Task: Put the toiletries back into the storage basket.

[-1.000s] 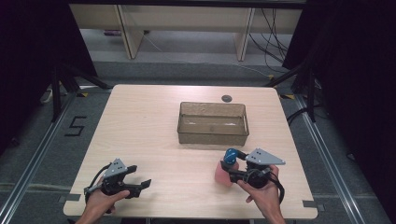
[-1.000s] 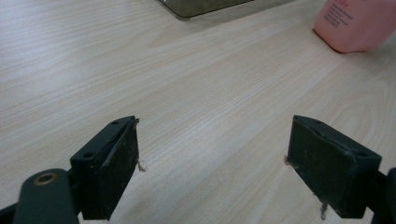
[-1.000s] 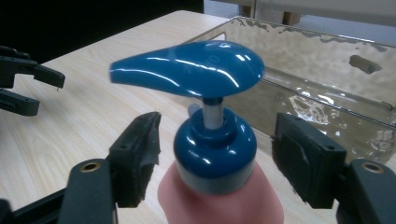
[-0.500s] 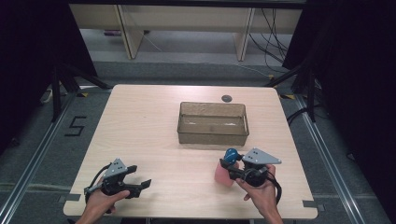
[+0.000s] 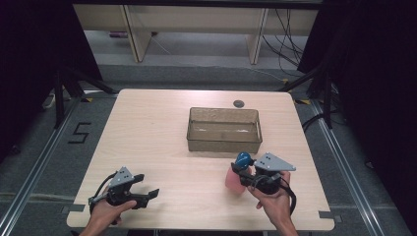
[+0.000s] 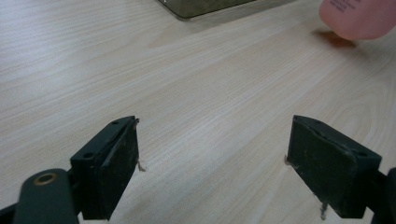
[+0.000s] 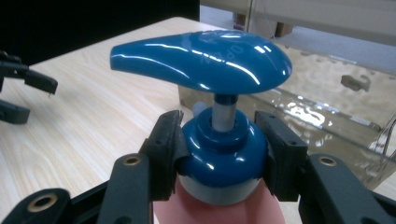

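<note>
While the right gripper (image 7: pixel 223 154) is pinching the pink pump bottle (image 5: pixel 235 180) by its blue collar, at 5 o'clock from the clear bin (image 5: pixel 223 143), lifting straight up is probably safest; the left gripper (image 6: pixel 212 172) is idling wide open.

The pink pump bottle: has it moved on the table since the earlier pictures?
No. In the high view the pink pump bottle stands at the same spot below the clear bin; the right gripper has just closed on its blue collar.
</note>
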`<state>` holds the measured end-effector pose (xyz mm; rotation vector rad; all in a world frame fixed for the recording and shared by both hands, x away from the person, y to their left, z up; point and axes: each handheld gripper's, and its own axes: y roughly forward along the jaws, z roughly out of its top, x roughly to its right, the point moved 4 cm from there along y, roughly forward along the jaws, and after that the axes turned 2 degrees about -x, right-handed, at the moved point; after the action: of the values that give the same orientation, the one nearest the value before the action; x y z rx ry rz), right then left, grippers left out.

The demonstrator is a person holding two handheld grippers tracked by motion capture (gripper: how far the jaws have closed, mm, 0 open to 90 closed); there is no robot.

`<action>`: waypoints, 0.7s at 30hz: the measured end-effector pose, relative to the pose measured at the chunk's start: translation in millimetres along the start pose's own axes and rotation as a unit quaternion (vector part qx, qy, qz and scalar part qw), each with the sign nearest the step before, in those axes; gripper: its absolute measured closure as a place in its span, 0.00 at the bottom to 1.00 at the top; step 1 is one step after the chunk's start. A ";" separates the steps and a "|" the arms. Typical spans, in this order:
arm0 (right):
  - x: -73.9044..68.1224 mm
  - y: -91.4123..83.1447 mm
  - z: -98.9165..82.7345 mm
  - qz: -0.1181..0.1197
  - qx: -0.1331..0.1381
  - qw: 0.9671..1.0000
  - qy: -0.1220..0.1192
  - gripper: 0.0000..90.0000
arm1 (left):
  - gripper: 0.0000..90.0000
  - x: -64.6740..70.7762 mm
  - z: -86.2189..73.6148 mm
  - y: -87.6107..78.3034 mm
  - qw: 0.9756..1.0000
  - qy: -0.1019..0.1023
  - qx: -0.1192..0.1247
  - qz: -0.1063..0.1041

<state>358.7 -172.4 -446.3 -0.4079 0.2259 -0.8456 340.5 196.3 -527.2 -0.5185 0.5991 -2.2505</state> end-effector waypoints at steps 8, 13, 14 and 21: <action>4.8 -0.1 18.6 0.002 0.005 1.000 -0.001 0.59 | 0.18 -0.1 0.0 0.2 1.000 0.001 -0.001 0.000; 10.1 -0.5 33.0 0.000 0.010 1.000 0.000 0.59 | 0.18 -0.2 -0.2 0.0 1.000 0.001 -0.003 0.002; 10.1 -0.5 33.0 0.000 0.010 1.000 0.000 0.59 | 0.18 -0.2 -0.2 0.0 1.000 0.001 -0.003 0.002; 12.9 1.1 46.8 -0.002 0.019 1.000 -0.003 0.59 | 0.18 -0.2 -0.1 0.1 1.000 0.000 0.000 0.001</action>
<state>384.2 -169.5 -405.2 -0.3754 0.2042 -0.8504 340.6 196.4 -527.3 -0.5181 0.6000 -2.2492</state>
